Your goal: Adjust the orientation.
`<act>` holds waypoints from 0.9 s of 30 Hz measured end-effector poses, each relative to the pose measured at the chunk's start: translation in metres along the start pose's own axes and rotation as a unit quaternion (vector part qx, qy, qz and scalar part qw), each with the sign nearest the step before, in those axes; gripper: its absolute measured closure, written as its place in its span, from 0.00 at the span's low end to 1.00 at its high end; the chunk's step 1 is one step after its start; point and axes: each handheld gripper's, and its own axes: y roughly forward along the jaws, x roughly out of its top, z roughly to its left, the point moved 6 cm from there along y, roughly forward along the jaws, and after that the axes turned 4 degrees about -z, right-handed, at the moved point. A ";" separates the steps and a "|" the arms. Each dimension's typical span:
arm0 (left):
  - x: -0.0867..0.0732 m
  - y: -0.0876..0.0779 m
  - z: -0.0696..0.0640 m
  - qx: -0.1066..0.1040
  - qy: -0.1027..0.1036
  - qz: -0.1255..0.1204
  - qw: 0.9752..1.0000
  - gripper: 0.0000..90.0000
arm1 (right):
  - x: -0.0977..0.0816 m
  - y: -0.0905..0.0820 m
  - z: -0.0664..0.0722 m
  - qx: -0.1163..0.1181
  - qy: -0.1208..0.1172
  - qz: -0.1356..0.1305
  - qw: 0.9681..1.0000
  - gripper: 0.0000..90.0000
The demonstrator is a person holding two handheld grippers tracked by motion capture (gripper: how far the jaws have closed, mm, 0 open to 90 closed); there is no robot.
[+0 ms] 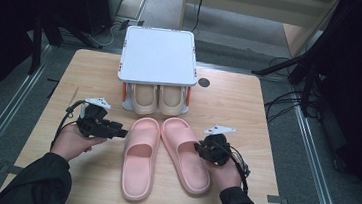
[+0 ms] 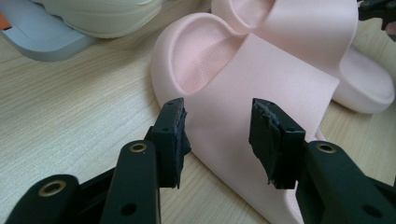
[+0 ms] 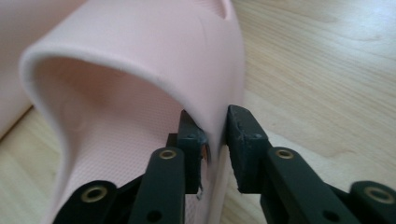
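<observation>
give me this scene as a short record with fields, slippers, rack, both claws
surface: wooden table
pink slippers: left pink slipper and right pink slipper lie side by side, toes toward the rack
rack: grey shoe rack at the table's far edge, a beige pair of slippers under its flat top
left claw: open, jaws apart before the left pink slipper's strap, no contact seen
right claw: jaws astride the side wall of the right pink slipper's strap; grip uncertain
</observation>
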 end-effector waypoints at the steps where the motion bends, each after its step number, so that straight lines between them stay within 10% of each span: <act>1: 0.000 0.000 0.000 0.001 -0.003 -0.001 1.000 0.59 | 0.000 -0.002 0.001 0.011 0.002 -0.003 1.000 0.80; 10: 0.001 -0.002 0.001 0.002 -0.007 -0.008 1.000 0.61 | 0.007 -0.033 0.003 0.070 0.012 -0.049 0.996 0.93; 27: -0.007 0.006 0.005 0.000 -0.011 0.014 1.000 0.85 | 0.007 0.000 -0.031 0.036 0.016 -0.015 0.999 0.99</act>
